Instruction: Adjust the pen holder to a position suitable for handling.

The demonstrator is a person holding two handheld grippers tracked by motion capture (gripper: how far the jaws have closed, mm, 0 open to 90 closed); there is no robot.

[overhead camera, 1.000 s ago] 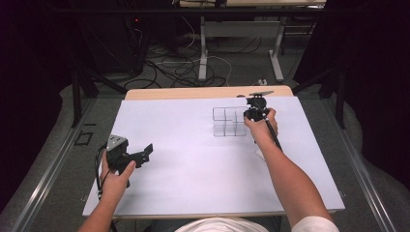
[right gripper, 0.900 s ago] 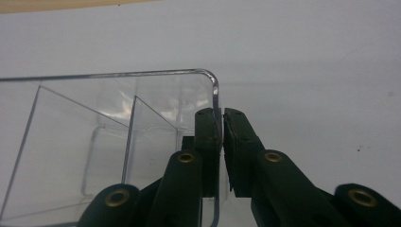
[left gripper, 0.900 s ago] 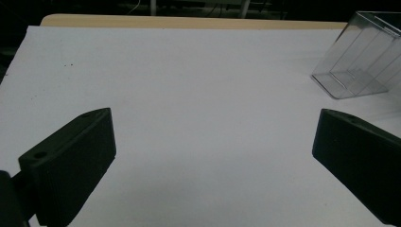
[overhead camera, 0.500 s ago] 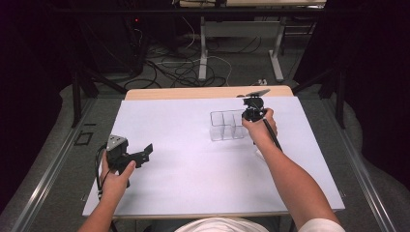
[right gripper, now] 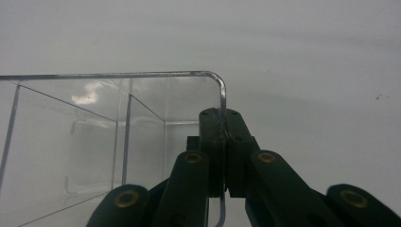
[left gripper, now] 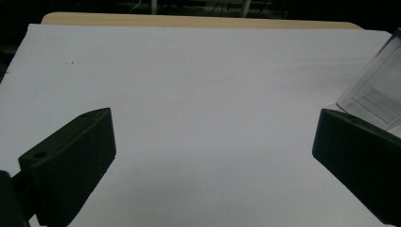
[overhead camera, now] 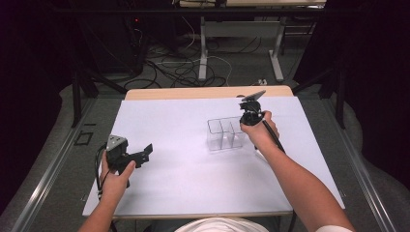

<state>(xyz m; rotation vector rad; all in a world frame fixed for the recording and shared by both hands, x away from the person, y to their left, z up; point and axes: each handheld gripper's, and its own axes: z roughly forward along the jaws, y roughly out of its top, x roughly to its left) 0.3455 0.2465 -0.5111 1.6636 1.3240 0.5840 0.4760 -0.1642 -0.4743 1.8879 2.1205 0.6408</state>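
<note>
A clear plastic organizer box (overhead camera: 226, 134) with divided compartments sits right of the middle of the white table (overhead camera: 183, 169). My right gripper (overhead camera: 249, 117) is shut on the box's right wall, near a rounded corner; the right gripper view shows both jaws pinching the thin clear rim (right gripper: 221, 101) with the right gripper (right gripper: 221, 124) closed tight. My left gripper (overhead camera: 145, 152) rests in the hand at the table's left, jaws spread wide and nothing between them. In the left gripper view, the left gripper (left gripper: 213, 156) points across bare white surface, and a corner of the box (left gripper: 373, 90) shows at the right edge.
The white sheet covers a wooden tabletop whose far edge (overhead camera: 208, 92) shows as a tan strip. Beyond it are desk legs and cables (overhead camera: 193, 63) on a dark floor. Metal rails (overhead camera: 53, 164) run along both sides of the table.
The right gripper has dragged the clear box toward the person and slightly left, while staying shut on its wall. The left gripper has stayed in place.
</note>
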